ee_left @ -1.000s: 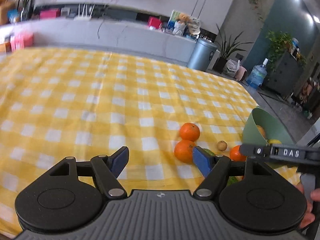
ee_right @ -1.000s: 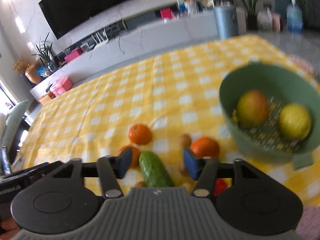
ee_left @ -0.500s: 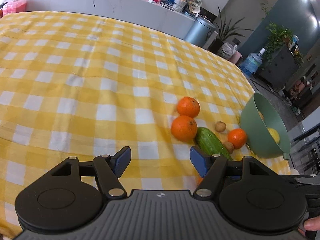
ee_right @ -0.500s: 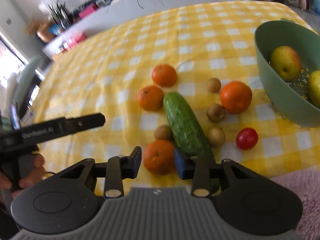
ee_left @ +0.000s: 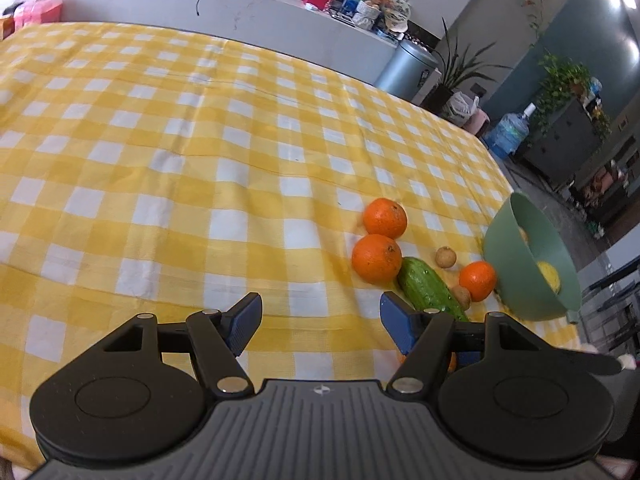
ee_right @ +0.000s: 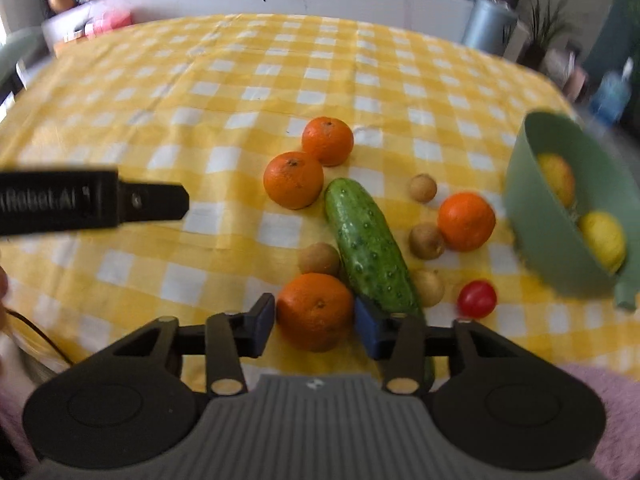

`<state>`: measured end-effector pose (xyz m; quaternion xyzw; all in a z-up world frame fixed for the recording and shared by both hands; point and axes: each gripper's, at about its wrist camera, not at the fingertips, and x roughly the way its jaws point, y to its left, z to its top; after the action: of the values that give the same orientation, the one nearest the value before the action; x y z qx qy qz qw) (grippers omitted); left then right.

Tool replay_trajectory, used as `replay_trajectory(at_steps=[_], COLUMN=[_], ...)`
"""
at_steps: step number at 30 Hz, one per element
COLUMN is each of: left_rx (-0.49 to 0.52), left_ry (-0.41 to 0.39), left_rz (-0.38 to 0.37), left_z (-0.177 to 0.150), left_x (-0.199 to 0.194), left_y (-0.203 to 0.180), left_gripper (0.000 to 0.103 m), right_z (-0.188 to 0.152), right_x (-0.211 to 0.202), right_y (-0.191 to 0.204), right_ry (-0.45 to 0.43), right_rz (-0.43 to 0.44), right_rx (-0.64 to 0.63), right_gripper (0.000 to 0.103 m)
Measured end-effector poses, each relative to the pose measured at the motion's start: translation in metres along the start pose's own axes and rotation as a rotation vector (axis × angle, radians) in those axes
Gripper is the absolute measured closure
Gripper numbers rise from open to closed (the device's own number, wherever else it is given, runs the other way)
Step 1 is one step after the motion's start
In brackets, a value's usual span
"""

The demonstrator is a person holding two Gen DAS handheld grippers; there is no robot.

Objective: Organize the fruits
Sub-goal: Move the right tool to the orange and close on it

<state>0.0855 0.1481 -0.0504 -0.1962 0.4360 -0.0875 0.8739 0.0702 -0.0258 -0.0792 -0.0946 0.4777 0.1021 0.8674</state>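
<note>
Low in the right wrist frame's centre, a round orange tangerine [ee_right: 315,311] is sitting between the right tool's [ee_right: 315,322] spread blue pads, contact unclear, just beside a bumpy green cucumber [ee_right: 370,246] on the yellow checked tabletop [ee_right: 240,92]. At bottom centre, the left tool [ee_left: 320,322] is hanging wide apart, gripping nothing, lower left of the tilted green plastic bowl [ee_left: 520,276].

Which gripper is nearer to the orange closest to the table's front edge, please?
Right. The right gripper has its open fingers on either side of that orange, not yet closed on it. The left gripper hovers open over bare tablecloth, off to the orange's left.
</note>
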Motion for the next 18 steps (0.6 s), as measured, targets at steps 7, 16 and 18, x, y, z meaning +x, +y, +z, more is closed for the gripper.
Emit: replay_trajectory(at_steps=[7,16,18], left_rx=[-0.026,-0.041,-0.038], left_ry=[-0.033,-0.036,-0.027], left_rz=[-0.002,0.004,0.007], left_z=[0.004,0.006,0.006], left_x=[-0.011,-0.012,-0.012], left_y=[0.007,0.011,0.011], left_gripper=[0.024,0.024,0.024], right_z=[0.004,0.003,0.006], right_x=[-0.010,-0.005,-0.004], right_y=[0.000,0.044,0.045], right_ry=[-0.012,-0.053,-0.064], right_rz=[0.077,0.102,0.104], right_rx=[0.028,-0.119,-0.139], right_gripper=[0.063,0.063,0.063])
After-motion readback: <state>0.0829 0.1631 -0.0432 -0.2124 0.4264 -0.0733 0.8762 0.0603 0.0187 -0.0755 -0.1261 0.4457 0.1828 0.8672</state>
